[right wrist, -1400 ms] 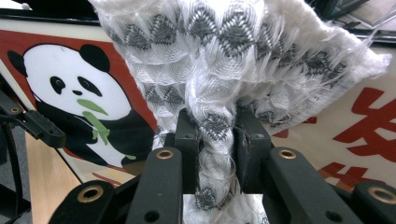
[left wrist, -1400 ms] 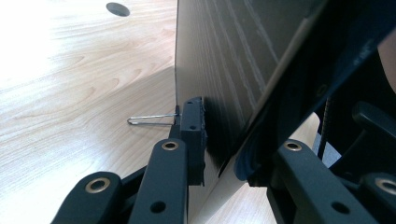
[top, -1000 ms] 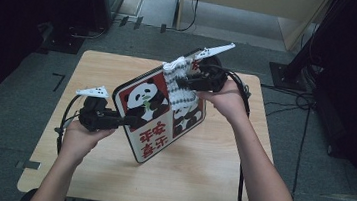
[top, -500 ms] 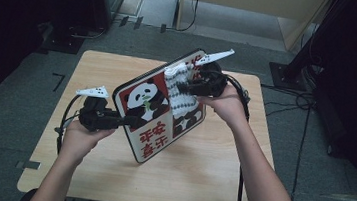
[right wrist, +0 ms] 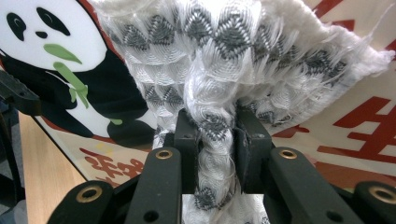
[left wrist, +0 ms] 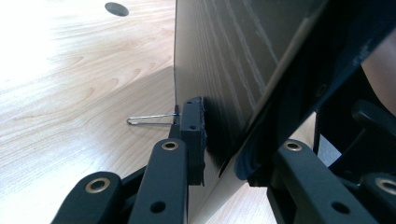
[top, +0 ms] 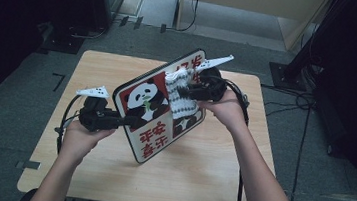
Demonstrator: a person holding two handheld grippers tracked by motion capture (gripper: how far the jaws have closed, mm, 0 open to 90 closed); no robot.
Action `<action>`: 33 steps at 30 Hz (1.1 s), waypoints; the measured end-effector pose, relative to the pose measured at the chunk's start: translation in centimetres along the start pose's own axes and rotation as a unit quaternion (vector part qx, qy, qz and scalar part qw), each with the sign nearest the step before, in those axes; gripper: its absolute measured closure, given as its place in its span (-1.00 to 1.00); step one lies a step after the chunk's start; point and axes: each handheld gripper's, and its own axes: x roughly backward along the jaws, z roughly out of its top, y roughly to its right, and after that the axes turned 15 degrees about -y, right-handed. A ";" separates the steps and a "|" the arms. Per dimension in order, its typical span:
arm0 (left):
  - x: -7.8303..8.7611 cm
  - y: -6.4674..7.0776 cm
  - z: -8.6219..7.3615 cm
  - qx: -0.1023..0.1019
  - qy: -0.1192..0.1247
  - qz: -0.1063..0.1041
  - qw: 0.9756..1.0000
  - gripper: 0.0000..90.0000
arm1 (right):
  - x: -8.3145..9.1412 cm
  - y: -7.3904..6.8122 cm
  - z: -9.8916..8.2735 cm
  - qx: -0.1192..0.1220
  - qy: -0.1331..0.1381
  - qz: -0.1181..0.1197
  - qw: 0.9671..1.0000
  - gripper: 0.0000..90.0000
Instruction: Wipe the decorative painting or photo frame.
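A board [top: 148, 136] printed with a panda and red characters stands tilted on its lower edge on the wooden table [top: 114, 68]. My left gripper [top: 131, 121] is shut on the board's left edge; in the left gripper view its jaws [left wrist: 224, 149] clamp the board's brown wood-grain back [left wrist: 224, 56] edge-on. My right gripper [top: 193, 93] is shut on a bunched white and grey woven cloth [top: 183, 96], which lies against the printed face. In the right gripper view the cloth [right wrist: 219, 56] is pinched between the jaws [right wrist: 217, 135] and spreads over the panda print [right wrist: 51, 51].
A thin metal wire loop [left wrist: 149, 120] sticks out beside the left jaw, over the table top [left wrist: 70, 84]. Cables trail from both grippers off the table. Dark equipment and a grey floor [top: 12, 88] surround the table.
The right gripper has slid the cloth a little down the board's face, toward the person. The left hand and the board have stayed put.
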 end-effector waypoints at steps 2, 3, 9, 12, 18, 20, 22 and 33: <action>0.0 0.0 0.0 0.000 0.000 0.000 1.000 0.66 | -0.1 0.0 -0.1 0.002 0.001 0.000 1.000 0.67; 0.0 0.0 0.0 0.000 0.000 0.000 1.000 0.66 | -0.2 0.0 -0.2 0.002 0.000 0.000 1.000 0.67; 0.0 0.0 0.0 0.000 0.001 -0.001 1.000 0.66 | -0.6 0.0 -0.6 0.000 -0.002 0.004 1.000 0.66; 0.0 0.0 0.0 -0.001 -0.001 0.000 1.000 0.66 | -0.8 0.1 -0.9 0.000 -0.004 0.005 1.000 0.66; 0.0 0.0 0.0 0.000 0.000 0.000 1.000 0.66 | -1.3 0.1 -1.5 0.001 -0.004 0.007 1.000 0.67; 0.0 0.0 0.0 0.000 0.000 0.000 1.000 0.66 | -1.5 0.1 -1.7 0.002 -0.004 0.008 1.000 0.67; 0.0 0.0 0.0 0.000 0.000 -0.001 1.000 0.66 | -1.7 0.1 -1.8 0.002 -0.006 0.010 1.000 0.67; 0.0 0.0 0.0 -0.001 -0.001 -0.001 1.000 0.66 | -2.5 0.3 -2.8 -0.003 -0.009 0.019 1.000 0.67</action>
